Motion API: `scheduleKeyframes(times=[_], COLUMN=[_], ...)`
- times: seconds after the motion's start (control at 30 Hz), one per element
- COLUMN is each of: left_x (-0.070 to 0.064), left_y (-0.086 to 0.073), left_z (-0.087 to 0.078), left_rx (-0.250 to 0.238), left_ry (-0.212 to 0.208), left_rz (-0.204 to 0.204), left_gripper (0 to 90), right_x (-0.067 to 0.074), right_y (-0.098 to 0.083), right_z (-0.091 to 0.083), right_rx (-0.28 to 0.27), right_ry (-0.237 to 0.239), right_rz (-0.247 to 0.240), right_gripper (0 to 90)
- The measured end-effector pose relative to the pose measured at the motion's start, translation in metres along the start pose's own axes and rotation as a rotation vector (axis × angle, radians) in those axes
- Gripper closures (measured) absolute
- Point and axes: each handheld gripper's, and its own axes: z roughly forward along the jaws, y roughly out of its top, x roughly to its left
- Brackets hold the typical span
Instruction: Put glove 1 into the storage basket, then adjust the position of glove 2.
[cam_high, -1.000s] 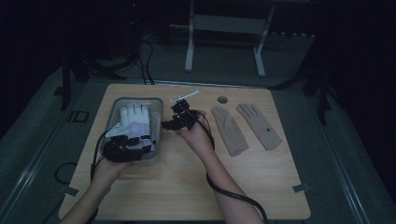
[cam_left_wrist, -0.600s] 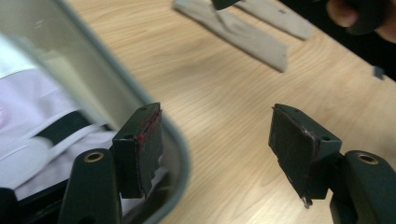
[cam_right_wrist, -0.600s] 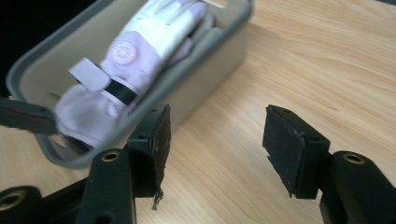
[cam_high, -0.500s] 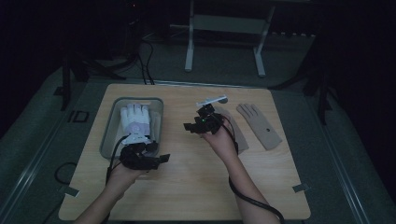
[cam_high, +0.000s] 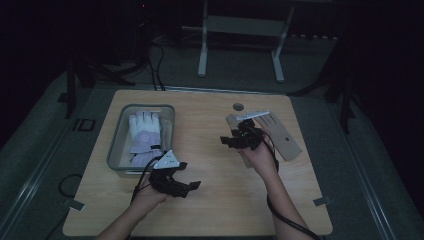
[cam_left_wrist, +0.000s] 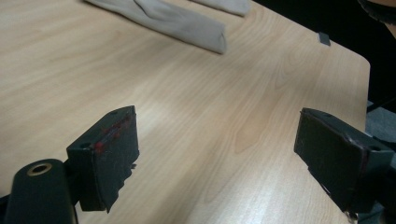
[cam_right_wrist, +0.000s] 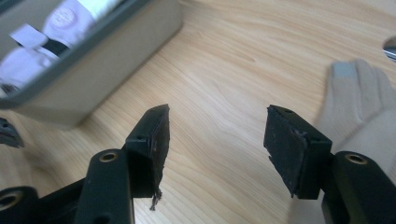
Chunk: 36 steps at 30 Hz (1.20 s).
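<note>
High view shows the beige gloves lying flat on the right far part of the tabletop, side by side, their long axes running from near to far, a little slanted; which end carries the glove fingers I cannot tell there, because the right hand covers part of one. They lie spread and apart from the bin, probably so that each can be taken alone. The right gripper hovers just above the near-left glove, its fingers parted with nothing between them; in the right gripper view a glove with a grey fingertip lies just beside the right finger. I judge it is coming to pick this glove. A white glove already lies in the grey bin at the left, long axis also near to far, fingertips to the far side. The left gripper is near the bin's near edge, over bare wood; its fingers have just been opening and hold nothing.
</note>
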Motion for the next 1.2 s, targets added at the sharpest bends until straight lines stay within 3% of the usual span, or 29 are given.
scheduleKeyframes(times=[0.17,0.33,0.47,0.57,0.6,0.67,0.77,0.97,1.2], left_x=[-0.004,-0.007,-0.009,-0.008,-0.006,-0.006,-0.006,-0.006,-0.004], left_y=[-0.016,-0.031,-0.04,-0.042,-0.045,-0.046,-0.05,-0.054,-0.056], left_z=[0.015,0.025,0.028,0.027,0.027,0.026,0.027,0.027,0.026], left_rx=[-0.005,-0.02,-0.041,-0.057,-0.057,-0.056,-0.047,-0.047,-0.056], left_ry=[-0.002,0.008,0.074,0.087,0.091,0.088,0.084,0.099,0.109], left_rz=[-0.01,0.029,0.063,0.052,0.026,0.02,0.008,0.012,0.013], left_gripper=[14.2,14.2,14.2,12.8,6.8,2.6,2.5,2.5,2.5], right_x=[-0.011,-0.031,-0.045,-0.05,-0.055,-0.06,-0.064,-0.076,-0.091], right_y=[-0.014,-0.033,-0.041,-0.044,-0.047,-0.047,-0.047,-0.043,-0.04], right_z=[-0.001,-0.004,-0.006,-0.007,-0.008,-0.009,-0.008,0.001,0.029], right_rx=[0.015,0.015,0.021,0.02,0.016,0.016,0.017,0.015,0.061], right_ry=[-0.015,-0.058,-0.09,-0.1,-0.111,-0.121,-0.134,-0.153,-0.194], right_rz=[-0.012,0.001,0.016,0.024,0.021,0.02,0.018,0.016,0.021], right_gripper=[39.8,40.8,41.2,41.3,41.4,41.6,42.0,42.0,42.1])
